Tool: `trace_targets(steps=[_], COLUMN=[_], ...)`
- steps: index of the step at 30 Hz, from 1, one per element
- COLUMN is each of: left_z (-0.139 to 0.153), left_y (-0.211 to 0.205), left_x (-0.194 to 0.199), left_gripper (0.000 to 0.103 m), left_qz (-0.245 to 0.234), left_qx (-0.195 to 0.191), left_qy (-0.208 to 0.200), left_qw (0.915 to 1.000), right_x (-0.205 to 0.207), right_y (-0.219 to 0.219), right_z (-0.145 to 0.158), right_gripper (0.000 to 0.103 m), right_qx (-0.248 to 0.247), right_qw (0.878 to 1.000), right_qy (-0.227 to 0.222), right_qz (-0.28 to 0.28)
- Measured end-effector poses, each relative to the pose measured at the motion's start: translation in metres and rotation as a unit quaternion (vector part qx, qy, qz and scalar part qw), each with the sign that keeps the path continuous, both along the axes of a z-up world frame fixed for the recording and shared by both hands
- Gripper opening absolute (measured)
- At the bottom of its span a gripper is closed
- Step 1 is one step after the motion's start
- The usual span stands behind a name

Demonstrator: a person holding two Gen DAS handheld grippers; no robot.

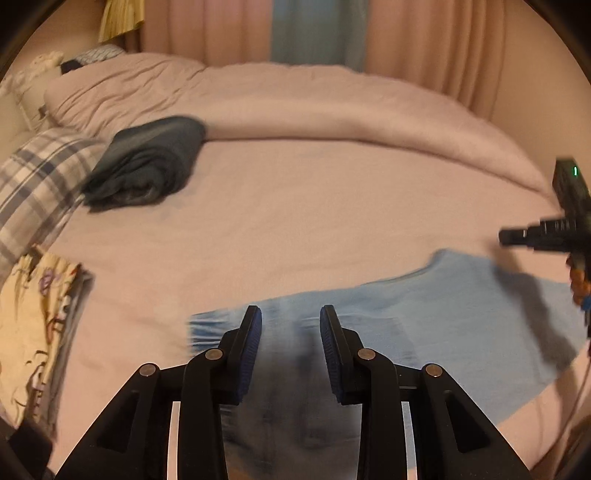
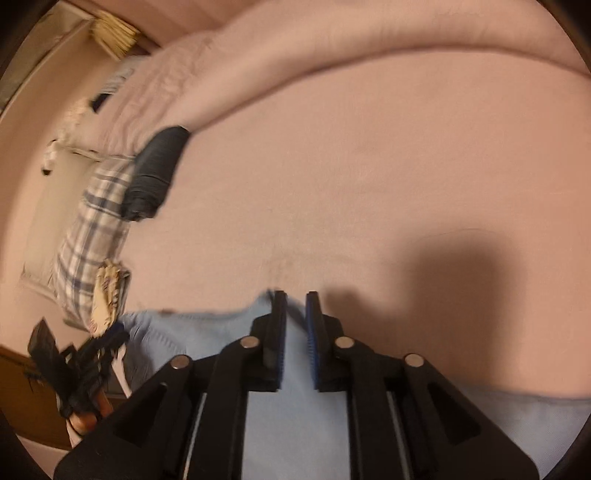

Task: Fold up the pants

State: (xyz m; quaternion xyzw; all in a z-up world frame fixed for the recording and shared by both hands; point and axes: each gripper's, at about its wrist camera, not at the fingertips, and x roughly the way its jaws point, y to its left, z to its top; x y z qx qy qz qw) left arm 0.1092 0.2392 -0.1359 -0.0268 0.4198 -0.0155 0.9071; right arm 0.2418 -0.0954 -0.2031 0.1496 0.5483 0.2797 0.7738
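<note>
Light blue pants [image 1: 424,317] lie flat on the pink bed sheet [image 1: 295,206], stretching from under my left gripper toward the right. My left gripper [image 1: 291,314] is open above the pants' left end, with nothing between its fingers. My right gripper [image 2: 296,299] hovers over the pants [image 2: 221,332] at their far edge; its jaws stand a narrow gap apart, holding nothing. The right gripper's body also shows at the right edge of the left wrist view [image 1: 554,229]. The left gripper shows at the lower left of the right wrist view [image 2: 85,369].
A folded dark grey garment [image 1: 147,162] lies at the back left beside a plaid pillow [image 1: 33,184]. A patterned yellow cloth [image 1: 33,325] lies at the left. A rolled pink duvet [image 1: 295,103] runs along the back, before curtains [image 1: 317,33].
</note>
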Motion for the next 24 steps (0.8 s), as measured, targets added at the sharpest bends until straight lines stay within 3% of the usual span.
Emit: trace_targets(steps=[4,9,12,13,14,15,20,24], left_z=[-0.001,-0.03,-0.062,-0.078,-0.086,-0.085,-0.073,-0.059], left_y=[-0.059,-0.151,-0.19,-0.199,-0.202,-0.204,-0.192,-0.175], left_x=[0.016,0.057,0.088,0.102,0.108,0.111,0.11,0.079], left_gripper=[0.031,0.031,0.033,0.033,0.036,0.037,0.038,0.039], left_qz=[-0.084,-0.162,-0.158,-0.147,-0.139,-0.132,-0.122,-0.122], left_qx=[-0.039,-0.058,-0.028,-0.015,-0.012,-0.016,-0.036,-0.063], left_qy=[0.003,0.032,0.065,0.093,0.105,0.089,0.114,0.099], left_qw=[0.9957,0.9846,0.9849,0.9846,0.9845,0.9872,0.9853,0.9856], right_x=[-0.029,-0.043,-0.035,-0.031,-0.026,-0.025,-0.033,-0.082], right_y=[-0.042,-0.057,-0.056,-0.054,-0.054,-0.06,-0.076,-0.133], right_z=[0.001,-0.021,-0.039,-0.048,-0.054,-0.054,-0.043,-0.02], right_gripper=[0.022,0.022,0.017,0.018,0.018,0.018,0.02,0.035], right_qx=[0.001,-0.049,-0.105,-0.108,-0.092,-0.083,-0.051,0.021], right_qw=[1.0,0.998,0.993,0.993,0.994,0.994,0.995,0.989], right_qy=[-0.008,-0.008,-0.009,-0.004,-0.002,0.0,0.006,-0.024], right_qz=[-0.008,-0.032,-0.046,-0.05,-0.061,-0.064,-0.082,-0.147])
